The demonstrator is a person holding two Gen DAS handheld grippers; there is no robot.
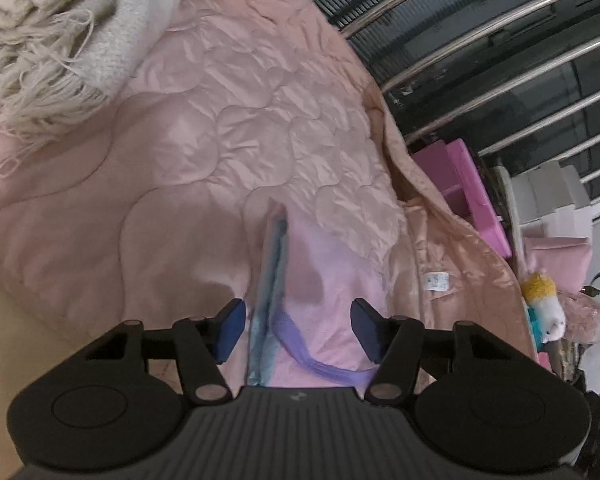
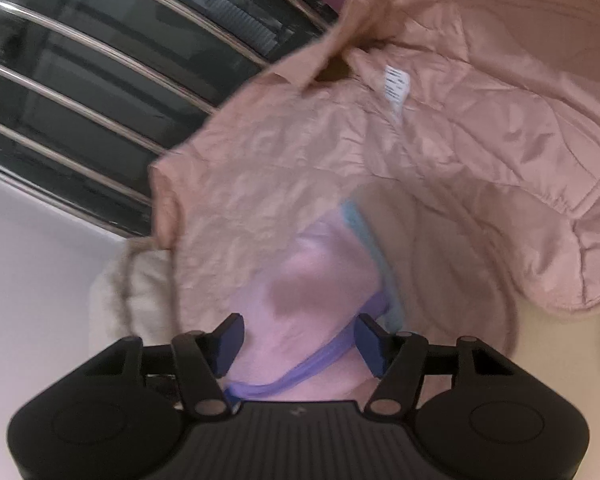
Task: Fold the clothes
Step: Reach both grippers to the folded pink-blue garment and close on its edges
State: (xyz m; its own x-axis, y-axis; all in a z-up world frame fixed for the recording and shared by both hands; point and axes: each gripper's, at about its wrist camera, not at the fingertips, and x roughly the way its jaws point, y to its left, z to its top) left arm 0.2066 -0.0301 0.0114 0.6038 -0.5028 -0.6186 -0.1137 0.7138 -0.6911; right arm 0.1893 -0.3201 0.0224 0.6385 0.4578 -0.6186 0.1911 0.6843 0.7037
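A pink quilted jacket [image 1: 228,120] lies spread on the cream surface; it also fills the right wrist view [image 2: 460,128]. On it lies a small pale-pink garment [image 1: 324,272] with a purple neckline trim [image 1: 300,344] and a light-blue folded edge [image 1: 272,272]. My left gripper [image 1: 298,330] is open, its blue pads either side of that garment, just above it. My right gripper [image 2: 298,344] is open over the same pale-pink garment [image 2: 320,280], the purple trim [image 2: 320,360] running between its pads.
A cream fringed knit [image 1: 52,48] lies at the far left on the jacket. Metal railings and dark glass [image 1: 500,40] run behind. Pink boxes [image 1: 460,184] and a plush toy [image 1: 544,308] stand at the right. The jacket's white label [image 2: 396,84] shows.
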